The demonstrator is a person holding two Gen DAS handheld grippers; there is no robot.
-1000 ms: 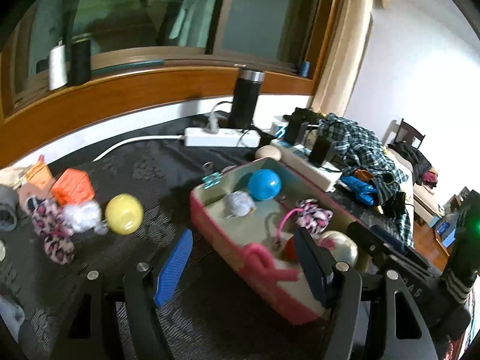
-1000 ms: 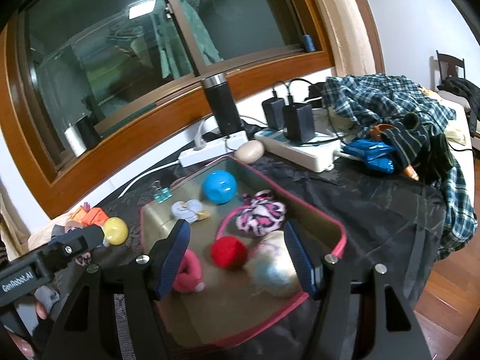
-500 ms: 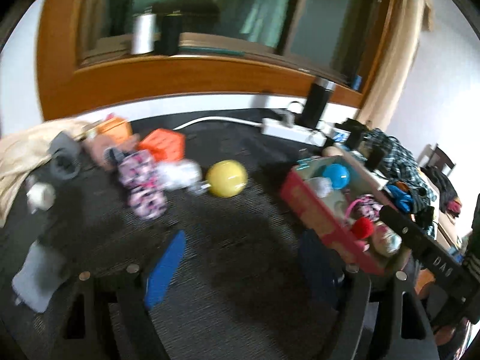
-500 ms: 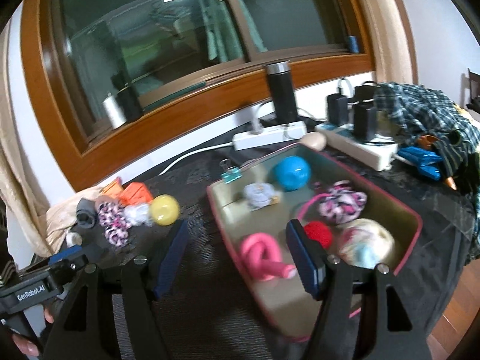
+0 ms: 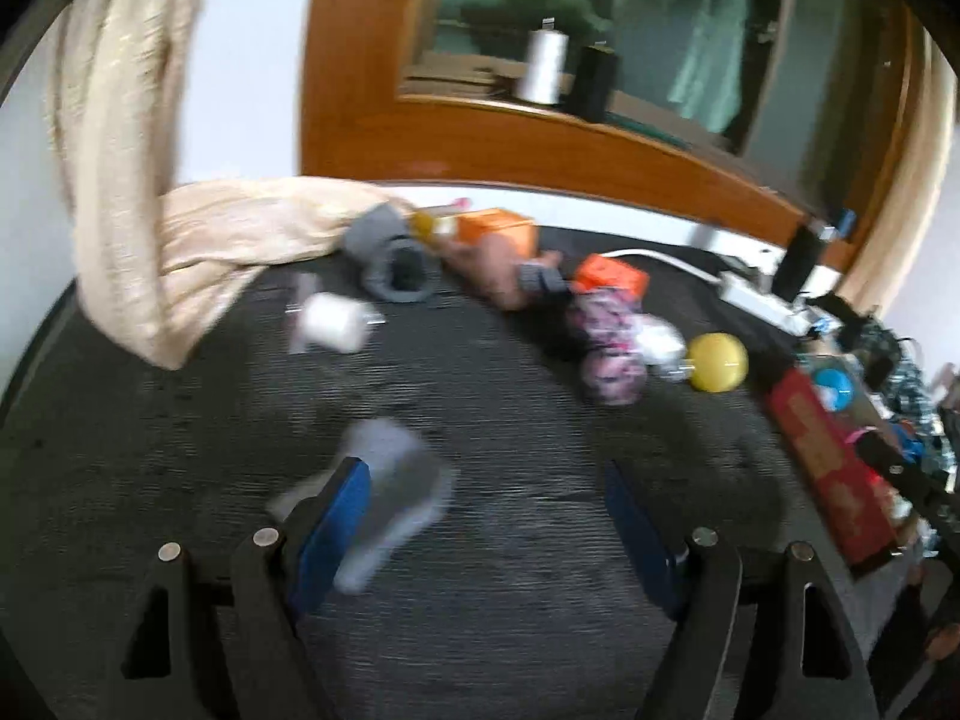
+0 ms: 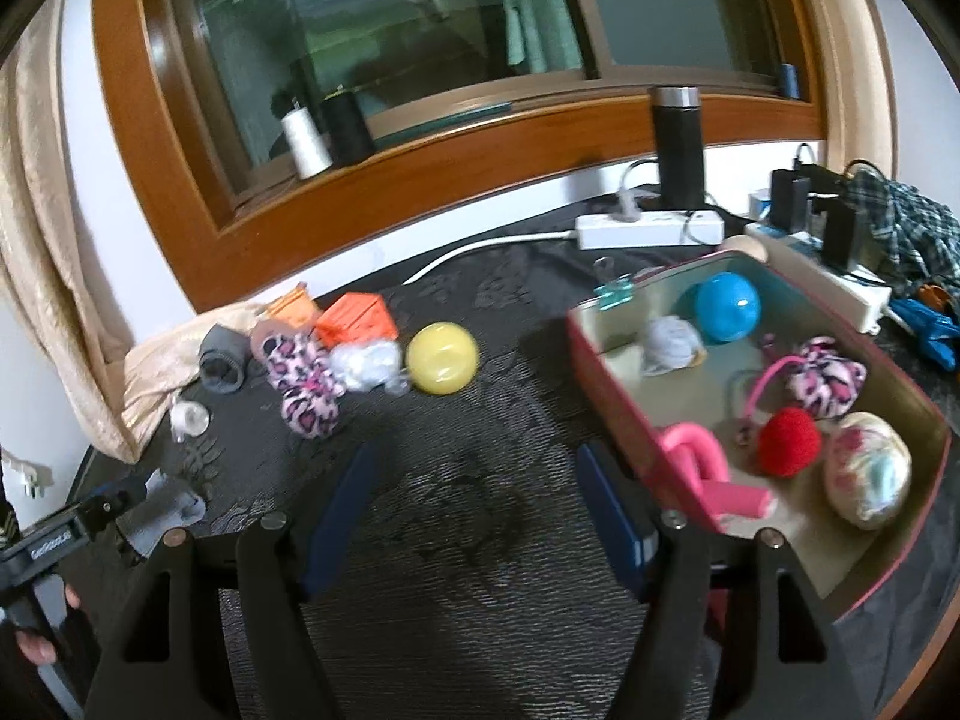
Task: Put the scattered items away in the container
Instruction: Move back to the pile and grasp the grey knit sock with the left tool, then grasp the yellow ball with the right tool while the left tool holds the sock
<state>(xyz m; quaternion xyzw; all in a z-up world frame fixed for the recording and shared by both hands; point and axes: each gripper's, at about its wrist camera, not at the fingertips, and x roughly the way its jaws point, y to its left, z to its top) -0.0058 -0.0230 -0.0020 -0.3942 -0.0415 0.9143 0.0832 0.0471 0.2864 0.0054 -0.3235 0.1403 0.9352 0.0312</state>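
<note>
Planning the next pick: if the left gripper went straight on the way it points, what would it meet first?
Probably the pale grey sock-like item lying just ahead, beside the left gripper's left finger. The picture is blurred, so depth is unsure; past it is bare dark tablecloth, then the leopard-print plush.

A wood-framed window (image 6: 420, 48) with dark glass fills the white wall (image 6: 108, 192). A cream curtain (image 6: 36, 276) hangs at its left side. A dark patterned cloth (image 6: 480, 504) covers the surface.

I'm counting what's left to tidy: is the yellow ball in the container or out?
Out. The yellow ball rests on the dark table, left of the pink container, beside the white fluff.
</note>
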